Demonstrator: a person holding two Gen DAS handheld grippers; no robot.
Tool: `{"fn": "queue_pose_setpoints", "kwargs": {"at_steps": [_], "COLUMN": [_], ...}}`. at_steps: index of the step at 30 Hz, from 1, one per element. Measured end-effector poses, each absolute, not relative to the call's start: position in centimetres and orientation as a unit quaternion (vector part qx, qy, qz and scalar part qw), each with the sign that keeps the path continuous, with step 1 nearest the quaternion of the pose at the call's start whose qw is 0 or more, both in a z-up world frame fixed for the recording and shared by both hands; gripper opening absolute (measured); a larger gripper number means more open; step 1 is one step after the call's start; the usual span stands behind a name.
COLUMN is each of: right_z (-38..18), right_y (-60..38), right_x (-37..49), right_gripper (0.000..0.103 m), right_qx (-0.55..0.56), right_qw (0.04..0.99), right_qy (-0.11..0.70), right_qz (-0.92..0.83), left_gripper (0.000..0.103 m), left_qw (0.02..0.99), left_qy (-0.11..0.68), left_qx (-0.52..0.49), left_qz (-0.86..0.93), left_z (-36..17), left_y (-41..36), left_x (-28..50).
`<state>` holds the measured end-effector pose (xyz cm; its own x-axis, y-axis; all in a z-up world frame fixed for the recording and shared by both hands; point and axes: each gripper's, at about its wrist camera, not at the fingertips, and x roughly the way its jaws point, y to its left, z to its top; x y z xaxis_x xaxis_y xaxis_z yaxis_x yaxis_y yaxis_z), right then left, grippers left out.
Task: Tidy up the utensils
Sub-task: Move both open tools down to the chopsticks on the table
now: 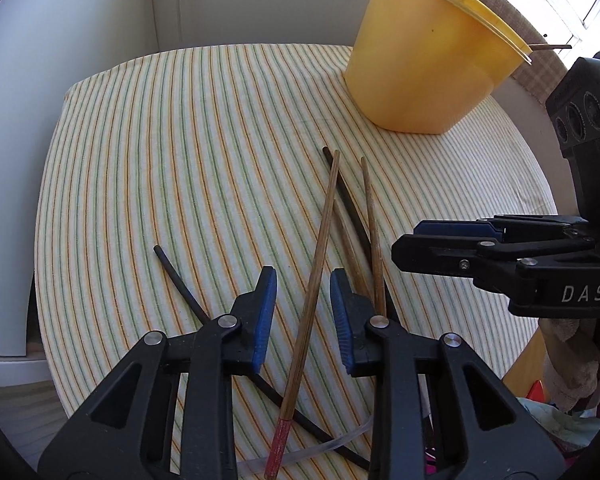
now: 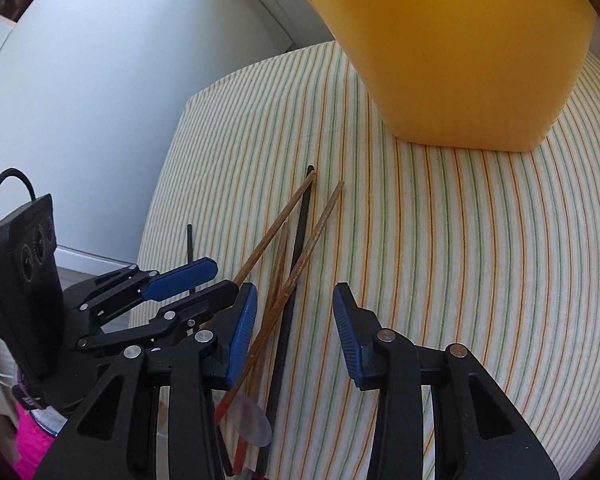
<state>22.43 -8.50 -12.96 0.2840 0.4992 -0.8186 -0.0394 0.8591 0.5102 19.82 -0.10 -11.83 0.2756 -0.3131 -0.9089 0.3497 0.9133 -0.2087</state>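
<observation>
Home: striped tablecloth [image 1: 180, 160], chopsticks [image 1: 320, 240], curtained window [image 1: 540, 20].

Both cams sit low and close over the striped tablecloth [image 1: 160, 160], each looking forward between its own 2 fingers. Left wrist view faces the yellow bucket [image 1: 432, 68] from further back, with the right gripper [image 1: 404, 244] at its right edge. Right wrist view sits nearer the bucket. They share the chopsticks [image 2: 300, 240], cloth and bucket
</observation>
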Motion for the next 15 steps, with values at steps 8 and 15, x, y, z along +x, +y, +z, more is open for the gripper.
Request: {"fn": "queue_pose_setpoints", "kwargs": {"at_steps": [8, 15], "right_z": [-13.8, -14.3], "right_y": [-7.4, -6.9], "right_x": [23.5, 24.2], "right_gripper": [0.030, 0.021], "right_qx": [0.211, 0.214], "right_qw": [0.769, 0.769], "right_qy": [0.579, 0.582], "right_qz": [0.167, 0.156], "left_gripper": [0.024, 0.024], "left_qw": [0.791, 0.788], "left_qy": [0.571, 0.572], "left_qx": [0.009, 0.011], "left_qz": [-0.219, -0.227], "left_z": [-12.5, -12.5], "left_y": [-0.5, -0.6], "left_x": [20.9, 21.1]}}
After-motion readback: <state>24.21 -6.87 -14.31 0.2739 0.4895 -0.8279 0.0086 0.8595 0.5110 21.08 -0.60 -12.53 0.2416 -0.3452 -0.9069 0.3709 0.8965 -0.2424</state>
